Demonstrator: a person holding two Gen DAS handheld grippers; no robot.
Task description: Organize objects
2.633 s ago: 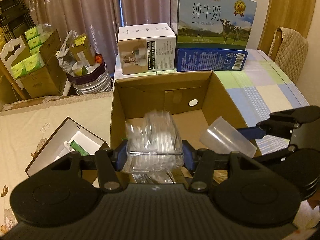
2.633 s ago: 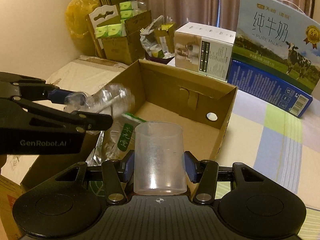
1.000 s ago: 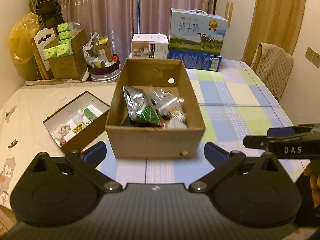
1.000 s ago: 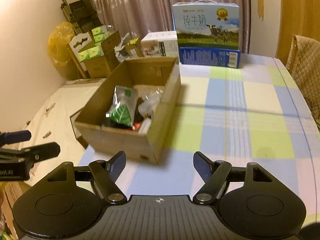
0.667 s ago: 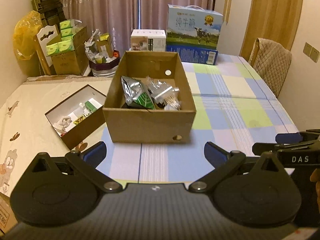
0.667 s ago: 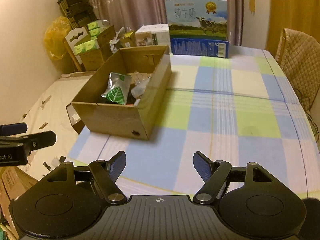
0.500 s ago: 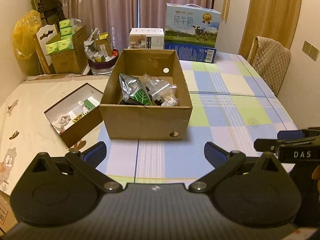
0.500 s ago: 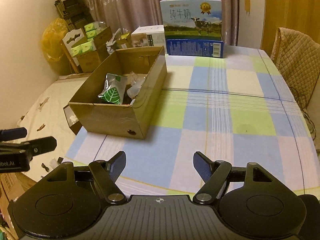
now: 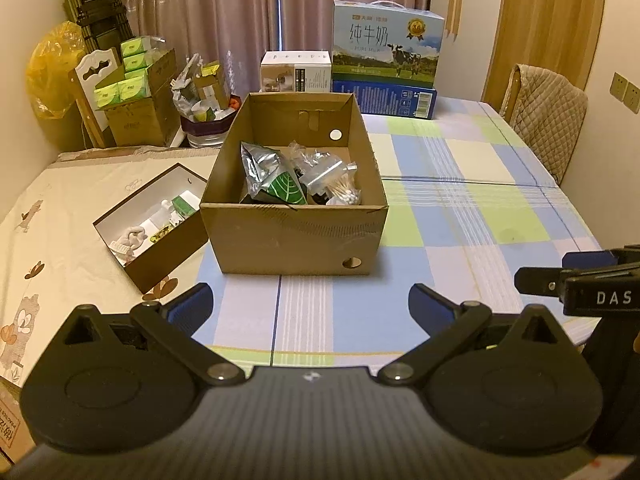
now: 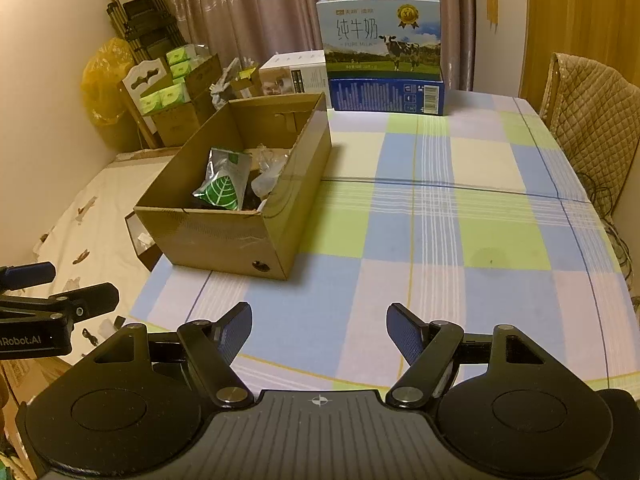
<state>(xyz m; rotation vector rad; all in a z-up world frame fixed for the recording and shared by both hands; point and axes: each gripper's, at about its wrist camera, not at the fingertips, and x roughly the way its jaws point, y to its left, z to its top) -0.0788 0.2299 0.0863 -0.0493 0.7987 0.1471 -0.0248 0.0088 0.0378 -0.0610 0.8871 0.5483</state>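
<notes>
An open cardboard box (image 9: 294,236) stands on the checked tablecloth and also shows in the right wrist view (image 10: 224,240). Inside lie a silver and green leaf pouch (image 9: 276,180), clear plastic bags (image 9: 320,164) and a pack of cotton swabs (image 9: 345,192). My left gripper (image 9: 310,304) is open and empty, held back near the table's front edge, well short of the box. My right gripper (image 10: 319,328) is open and empty, to the right of the box. The clear cup is not visible.
A smaller brown box with white inside (image 9: 148,224) holding small items sits left of the cardboard box. A milk carton (image 9: 386,44) on a blue box (image 9: 384,98) and a white box (image 9: 295,72) stand at the table's far end. A padded chair (image 9: 548,120) stands right.
Both grippers let go of their items into the box, opened, and pulled back and up away from it. The box now looks farther away.
</notes>
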